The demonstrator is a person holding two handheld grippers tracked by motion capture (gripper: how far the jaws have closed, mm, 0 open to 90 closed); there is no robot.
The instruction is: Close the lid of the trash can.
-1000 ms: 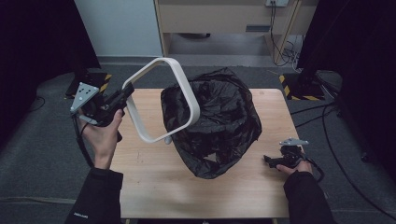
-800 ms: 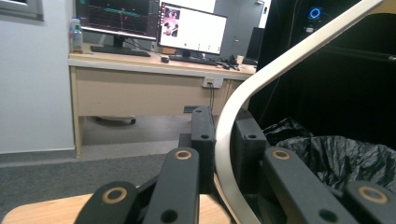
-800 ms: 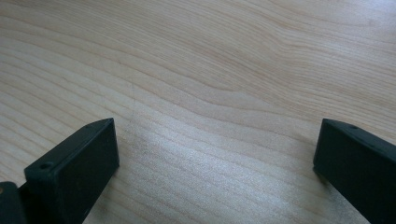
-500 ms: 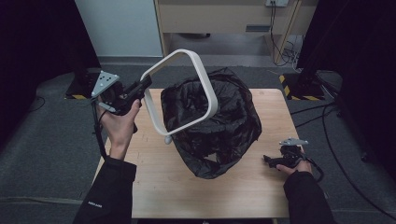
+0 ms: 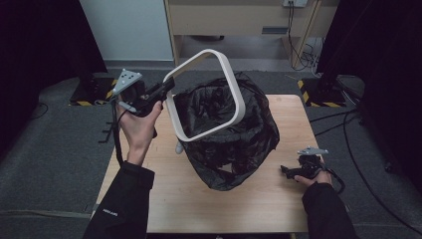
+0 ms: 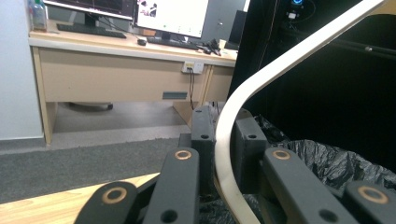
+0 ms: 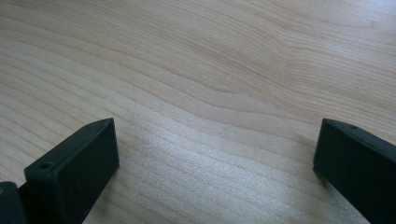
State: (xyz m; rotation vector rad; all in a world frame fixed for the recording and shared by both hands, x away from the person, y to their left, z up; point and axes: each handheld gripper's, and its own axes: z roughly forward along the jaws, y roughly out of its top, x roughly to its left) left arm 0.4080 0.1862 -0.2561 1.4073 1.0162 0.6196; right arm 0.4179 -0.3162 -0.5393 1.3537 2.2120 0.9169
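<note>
the bin bag (image 5: 234, 144) sits on the table (image 5: 268, 209), toward its far half, mouth up. the ring frame (image 5: 209, 97) hangs tilted above the bag's left side, its near edge clamped in the left gripper (image 5: 166, 89) off the table's left far corner. the right gripper (image 5: 291, 171) rests on the table, right of the bag, well apart.
</note>
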